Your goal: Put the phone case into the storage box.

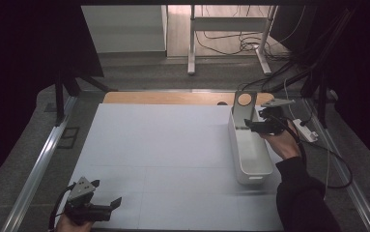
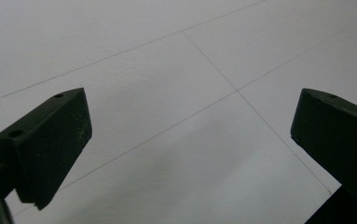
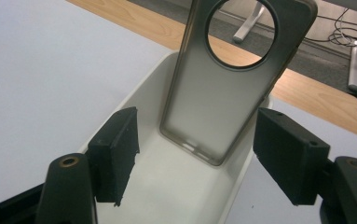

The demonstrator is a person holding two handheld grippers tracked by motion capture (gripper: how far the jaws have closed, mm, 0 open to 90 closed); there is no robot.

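A translucent grey phone case (image 1: 244, 110) with a round camera hole stands upright, leaning in the far end of a white oblong bin (image 1: 248, 178). My right gripper (image 1: 248, 126) hovers at that end of the bin. In the right gripper view the case (image 3: 223, 107) rises just beyond the jaws. The right gripper (image 3: 197, 144) is open, its pads clear of the case on both sides, above the bin's rim (image 3: 143, 84). My left gripper (image 1: 106, 193) rests at the near left of the white tabletop (image 1: 163, 145). It (image 2: 190, 126) stands open with nothing between its jaws.
A wooden strip (image 1: 173, 98) runs along the table's far edge. A white power strip (image 1: 304, 129) with cables lies right of the bin. A metal rail (image 1: 42, 159) borders the left side. Desk legs and loose cables stand on the floor beyond.
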